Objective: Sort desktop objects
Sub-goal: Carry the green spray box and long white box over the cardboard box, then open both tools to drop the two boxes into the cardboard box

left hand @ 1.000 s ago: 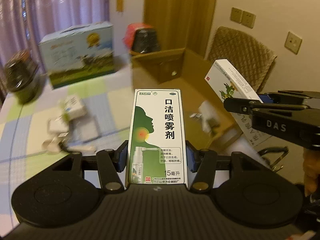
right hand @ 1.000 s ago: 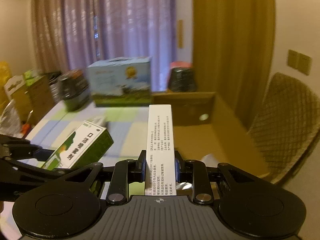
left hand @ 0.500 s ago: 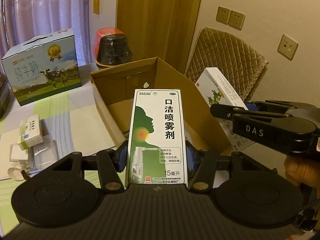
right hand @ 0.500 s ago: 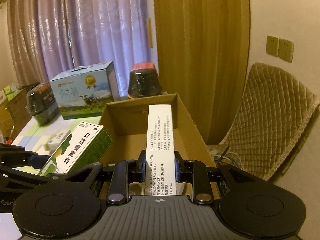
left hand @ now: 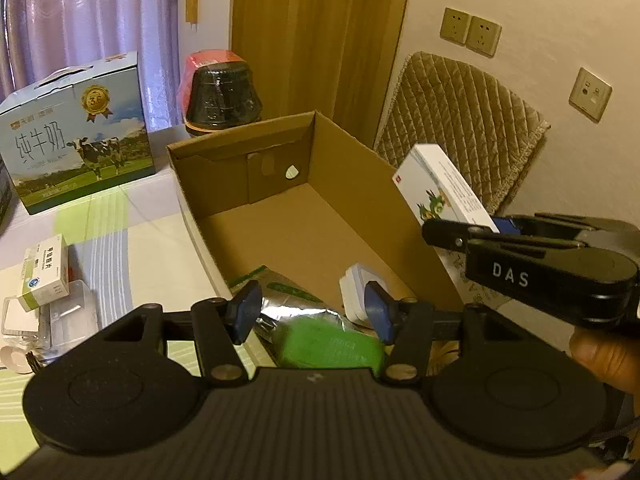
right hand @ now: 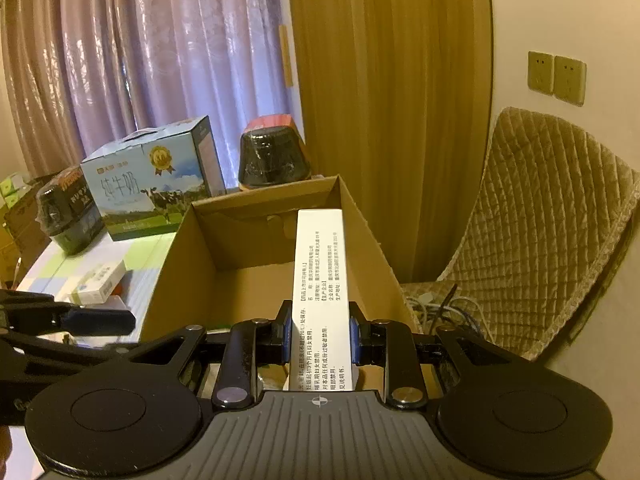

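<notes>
My left gripper (left hand: 312, 314) hangs open over the near end of the brown cardboard box (left hand: 360, 184), its blue pads apart with nothing between them. Just below it, inside the box, lies the green spray carton (left hand: 332, 350), blurred, on a silver foil pack (left hand: 288, 304) next to a white plug (left hand: 356, 288). My right gripper (right hand: 320, 340) is shut on a long white medicine box (right hand: 320, 264), held over the box's right side. In the left wrist view that white box (left hand: 440, 188) sticks up above the right wall.
On the checked tablecloth, left of the box, are a small medicine carton (left hand: 44, 272) and clear plastic packs (left hand: 60, 316). A blue milk case (left hand: 76, 140) and a black jar (left hand: 222, 96) stand behind. A quilted chair (left hand: 460, 120) and floor cables (right hand: 440, 308) are to the right.
My left gripper opened and let go of the green spray carton, which dropped into the cardboard box. Both grippers moved closer over the box; the right one keeps its white box.
</notes>
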`<state>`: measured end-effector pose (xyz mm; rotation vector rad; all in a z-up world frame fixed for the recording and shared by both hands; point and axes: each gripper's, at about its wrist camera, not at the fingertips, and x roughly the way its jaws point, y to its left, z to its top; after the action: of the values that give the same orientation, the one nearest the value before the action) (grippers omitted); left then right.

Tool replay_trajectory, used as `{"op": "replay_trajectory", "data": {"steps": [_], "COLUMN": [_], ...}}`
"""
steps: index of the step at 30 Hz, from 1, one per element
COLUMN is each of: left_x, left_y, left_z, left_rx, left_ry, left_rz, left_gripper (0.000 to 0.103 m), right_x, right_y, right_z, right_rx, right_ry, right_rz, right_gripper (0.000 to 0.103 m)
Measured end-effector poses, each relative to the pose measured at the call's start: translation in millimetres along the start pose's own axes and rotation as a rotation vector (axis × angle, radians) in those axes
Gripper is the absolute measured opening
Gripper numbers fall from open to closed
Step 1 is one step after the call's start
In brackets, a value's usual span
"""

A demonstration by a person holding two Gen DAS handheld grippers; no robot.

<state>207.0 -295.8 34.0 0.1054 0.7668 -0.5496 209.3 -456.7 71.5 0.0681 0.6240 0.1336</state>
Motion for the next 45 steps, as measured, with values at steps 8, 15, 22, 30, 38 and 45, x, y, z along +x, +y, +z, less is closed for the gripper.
{"op": "replay_trajectory", "data": {"steps": [8,15,22,30,38,45], "left_x": [-20,-31,-34,-43,-65,-94], "left_y": [21,39,48,61,81,97], "left_z": [-8,-18,-23,-35,-62,-91], "left_rx": [-0.046,-0.082,-0.097,-0.12,-0.147,-0.161], "left_ry": [-0.022,-0.021,-0.021,-0.017,-0.004,0.006], "left_rz": [0.022,0.04,0.044,0.056,0.084,0.124], "left_gripper": [0.054,0.056,0.056,0.06,0.064,0.068], "right_x": [2,5,7,-8,-43,-77], "right_y": [5,15,20,19,35,68], "right_z": [-4,1,6,4,-15,-33], "right_rx": [0.0,-0.005,0.02,0.048,0.057,0.055], "right_ry": [0.014,0.013,-0.009,-0.034,-0.041,-0.015], "right_rz": [0.01,0.025,0.06,0.048,0.055,0.088], "right_gripper": [0.023,0.023,0.023,0.028,0.042,0.065]}}
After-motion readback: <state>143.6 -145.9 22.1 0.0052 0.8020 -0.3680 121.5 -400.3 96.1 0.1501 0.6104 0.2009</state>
